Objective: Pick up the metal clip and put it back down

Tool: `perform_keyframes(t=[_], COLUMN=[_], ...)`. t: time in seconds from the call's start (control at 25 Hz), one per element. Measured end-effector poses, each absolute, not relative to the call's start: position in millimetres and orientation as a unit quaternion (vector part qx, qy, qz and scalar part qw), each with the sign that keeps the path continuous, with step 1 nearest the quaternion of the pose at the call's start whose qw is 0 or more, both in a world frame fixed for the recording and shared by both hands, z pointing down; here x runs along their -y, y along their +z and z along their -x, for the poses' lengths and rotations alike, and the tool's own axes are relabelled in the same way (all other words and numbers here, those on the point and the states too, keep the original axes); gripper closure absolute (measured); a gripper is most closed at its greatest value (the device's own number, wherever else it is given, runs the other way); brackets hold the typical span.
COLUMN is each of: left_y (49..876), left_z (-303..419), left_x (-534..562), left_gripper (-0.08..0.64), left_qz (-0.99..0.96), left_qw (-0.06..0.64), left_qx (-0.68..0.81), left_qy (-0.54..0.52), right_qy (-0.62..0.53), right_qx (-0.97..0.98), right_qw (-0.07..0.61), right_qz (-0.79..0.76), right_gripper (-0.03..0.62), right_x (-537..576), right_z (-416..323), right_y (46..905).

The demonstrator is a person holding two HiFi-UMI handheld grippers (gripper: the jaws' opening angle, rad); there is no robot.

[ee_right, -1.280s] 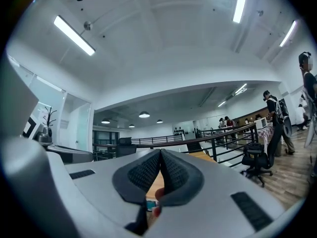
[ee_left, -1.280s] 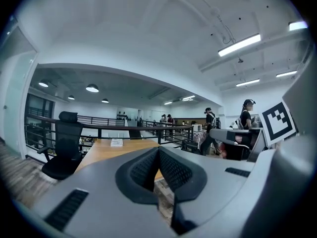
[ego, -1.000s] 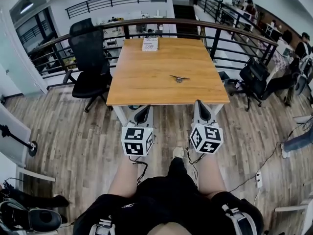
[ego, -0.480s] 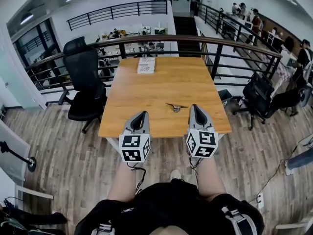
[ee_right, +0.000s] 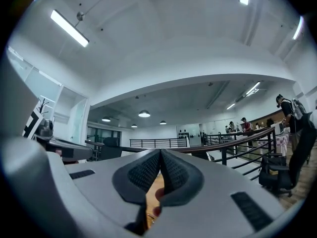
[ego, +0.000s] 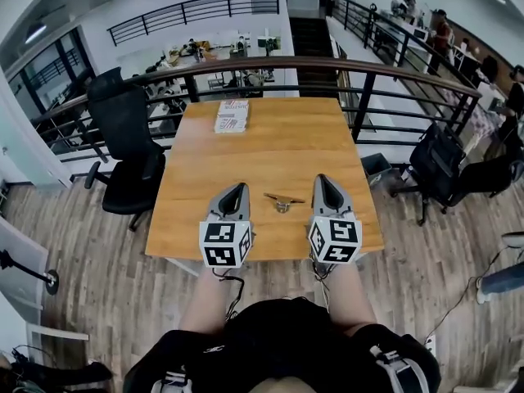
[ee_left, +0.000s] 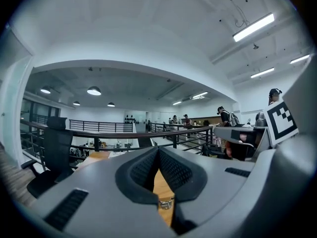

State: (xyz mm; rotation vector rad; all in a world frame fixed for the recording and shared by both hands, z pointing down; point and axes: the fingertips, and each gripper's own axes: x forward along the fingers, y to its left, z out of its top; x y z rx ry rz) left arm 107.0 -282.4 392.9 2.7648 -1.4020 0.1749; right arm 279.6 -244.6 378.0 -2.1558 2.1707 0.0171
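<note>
While the head view shows the metal clip (ego: 282, 201) lying on the wooden table (ego: 262, 137) between the left gripper (ego: 237, 190) and the right gripper (ego: 325, 182), touching neither, only each gripper's own view shows its jaws pressed together, empty. Low behind the left pads a small metal shape, probably the clip, peeks through.

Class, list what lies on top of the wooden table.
On the table, a metal clip lies near the front edge and a white booklet at the far edge. The left tongs and right tongs hide the tabletop beneath them.
</note>
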Motion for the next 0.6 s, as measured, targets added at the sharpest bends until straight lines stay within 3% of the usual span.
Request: perform_keyframes(t=[0.2, 0.6], left_y=[394, 404], left_z=[-133, -70], left_x=[332, 399], left_gripper=[0.545, 0.545], left_qz=[-0.895, -0.880], left_qw=[0.017, 0.036], left_qx=[0.437, 0.466], left_qy=[0.088, 0.087], right_qy=[-0.009, -0.015], right_qx=[-0.713, -0.746], right_qw=[0.031, -0.024], right_qz=[0.700, 0.666], right_gripper=[0.580, 0.580], right_x=[309, 378], right_z=[-299, -239], right_y=[374, 412])
